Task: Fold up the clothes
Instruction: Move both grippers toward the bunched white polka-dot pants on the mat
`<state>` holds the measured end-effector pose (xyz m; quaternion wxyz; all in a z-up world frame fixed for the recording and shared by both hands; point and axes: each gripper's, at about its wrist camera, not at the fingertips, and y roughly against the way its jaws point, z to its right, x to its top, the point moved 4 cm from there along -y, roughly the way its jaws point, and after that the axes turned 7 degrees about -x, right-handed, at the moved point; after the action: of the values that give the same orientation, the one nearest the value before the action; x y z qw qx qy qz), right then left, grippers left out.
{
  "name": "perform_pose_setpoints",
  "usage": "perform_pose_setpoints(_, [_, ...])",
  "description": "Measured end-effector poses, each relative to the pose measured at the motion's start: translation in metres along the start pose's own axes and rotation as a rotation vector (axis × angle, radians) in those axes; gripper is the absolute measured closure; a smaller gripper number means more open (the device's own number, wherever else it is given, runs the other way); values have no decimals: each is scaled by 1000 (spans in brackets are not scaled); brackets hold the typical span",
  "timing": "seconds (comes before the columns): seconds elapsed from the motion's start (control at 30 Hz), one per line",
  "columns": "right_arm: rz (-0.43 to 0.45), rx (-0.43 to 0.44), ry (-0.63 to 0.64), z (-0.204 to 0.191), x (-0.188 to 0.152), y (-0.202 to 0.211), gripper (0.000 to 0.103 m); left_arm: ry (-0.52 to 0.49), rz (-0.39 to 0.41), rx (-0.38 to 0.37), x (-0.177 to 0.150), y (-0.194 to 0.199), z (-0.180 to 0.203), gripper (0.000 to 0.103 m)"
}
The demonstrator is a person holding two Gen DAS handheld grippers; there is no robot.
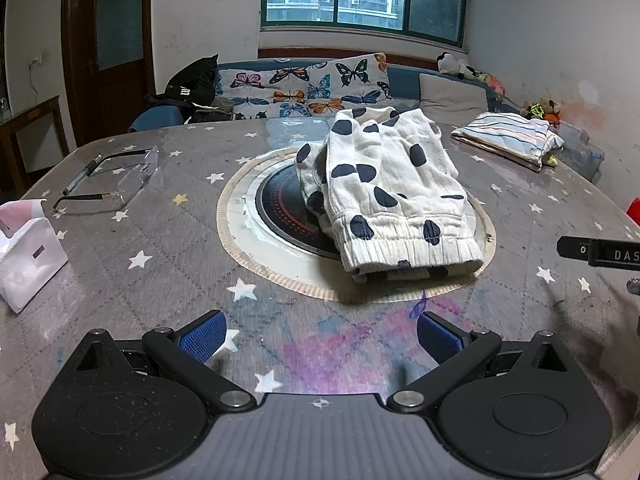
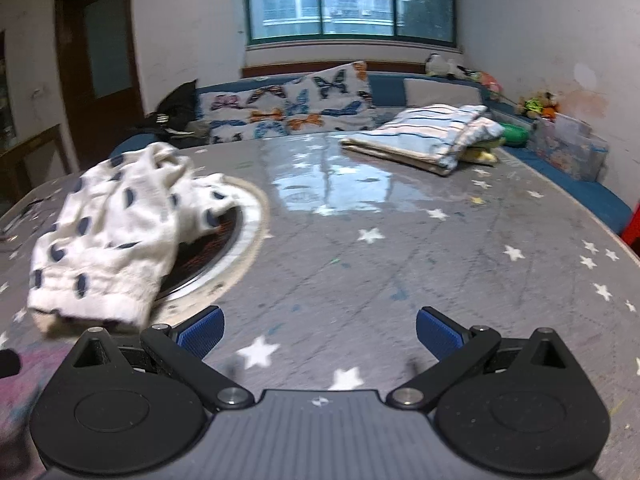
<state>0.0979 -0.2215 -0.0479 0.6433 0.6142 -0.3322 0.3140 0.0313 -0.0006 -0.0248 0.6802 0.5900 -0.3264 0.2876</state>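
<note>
Spotted white garment (image 1: pixel 392 192) lies bunched, seemingly folded, partly over the round hob (image 1: pixel 280 204) set in the worktop (image 1: pixel 160 272). Left gripper (image 1: pixel 320 336) and right gripper (image 2: pixel 318 330): fingers spread, released, holding nothing, near the hob.

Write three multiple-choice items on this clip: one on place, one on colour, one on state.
1. Where does the spotted garment lie?
A. over the round inset in the table
B. on the sofa
C. on the floor

2. What colour are its spots?
A. red
B. dark blue
C. green

3. How is the left tool?
A. shut on cloth
B. shut, empty
C. open, empty

Answers: 1 A, it covers part of the round inset. 2 B, dark blue on white. 3 C, its pads stand apart over bare table.
</note>
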Motion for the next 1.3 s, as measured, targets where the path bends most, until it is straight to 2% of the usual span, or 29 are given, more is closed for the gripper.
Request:
perform_pose_setpoints(0.2, [-12,-8,16,-9,-5,1,0,11,-3,-8,-4,3,1,0])
perform_pose_setpoints(0.47, [-16,-33,12,-55,-34,10,0,25,-25,0,-7,6,1,0])
perform_pose_setpoints(0.73, [-42,-43,6,-72,-37,9,0,27,-36,-7,-8,3,1,0])
perform_pose_setpoints(1.3, [-55,75,112,-55,-23,0,0,45,-29,-12,1,-5,-2,0])
